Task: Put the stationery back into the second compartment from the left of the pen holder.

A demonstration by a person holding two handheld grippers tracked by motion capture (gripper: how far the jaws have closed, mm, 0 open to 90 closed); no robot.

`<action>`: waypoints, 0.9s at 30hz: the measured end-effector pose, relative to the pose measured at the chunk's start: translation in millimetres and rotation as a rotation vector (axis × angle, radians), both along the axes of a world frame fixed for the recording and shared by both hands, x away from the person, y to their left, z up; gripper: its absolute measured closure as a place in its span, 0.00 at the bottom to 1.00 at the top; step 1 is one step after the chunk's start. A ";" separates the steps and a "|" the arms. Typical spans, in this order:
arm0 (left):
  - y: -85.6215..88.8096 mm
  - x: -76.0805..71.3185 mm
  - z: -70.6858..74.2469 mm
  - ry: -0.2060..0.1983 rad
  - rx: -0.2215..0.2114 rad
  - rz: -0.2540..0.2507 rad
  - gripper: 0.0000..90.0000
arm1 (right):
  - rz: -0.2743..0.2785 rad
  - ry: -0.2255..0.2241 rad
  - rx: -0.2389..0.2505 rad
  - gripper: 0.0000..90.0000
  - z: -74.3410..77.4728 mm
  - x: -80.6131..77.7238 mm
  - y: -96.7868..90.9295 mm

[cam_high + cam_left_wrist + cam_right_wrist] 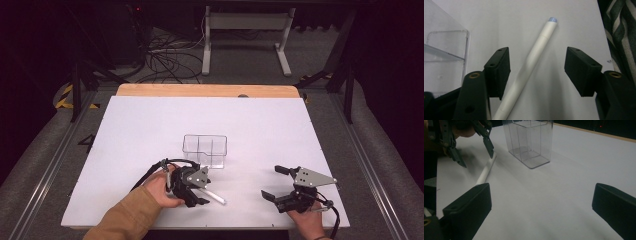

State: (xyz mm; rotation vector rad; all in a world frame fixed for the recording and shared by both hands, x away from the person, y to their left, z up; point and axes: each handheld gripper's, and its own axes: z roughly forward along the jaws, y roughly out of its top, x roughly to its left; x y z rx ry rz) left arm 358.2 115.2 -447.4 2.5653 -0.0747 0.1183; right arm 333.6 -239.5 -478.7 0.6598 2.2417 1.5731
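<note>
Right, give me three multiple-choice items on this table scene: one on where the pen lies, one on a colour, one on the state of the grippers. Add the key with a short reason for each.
1. Where does the white pen lie?
A. Inside the clear organizer
B. On the table between the open jaws of the left gripper
C. Under the right gripper

2. What colour is the pen's body?
A. White
B. Red
C. Black

3. How do the two grippers stand?
A. Both shut
B. Left shut on the pen, right open
C. Both open

Key: B, as the left gripper view shows the pen flat on the table between the left gripper jaws, beside the clear organizer. A, the barrel reads white. C, the right gripper jaws are spread wide, and the left's stand apart on either side of the pen.
</note>
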 end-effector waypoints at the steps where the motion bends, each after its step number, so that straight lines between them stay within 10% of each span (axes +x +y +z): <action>1: 0.3 1.4 -0.4 0.001 0.000 -0.002 0.46 | 0.000 0.000 0.000 0.03 0.0 0.0 0.0; 27: -17.5 16.2 1.3 0.011 0.143 -0.151 0.71 | 0.003 0.000 0.000 0.03 0.0 0.0 0.0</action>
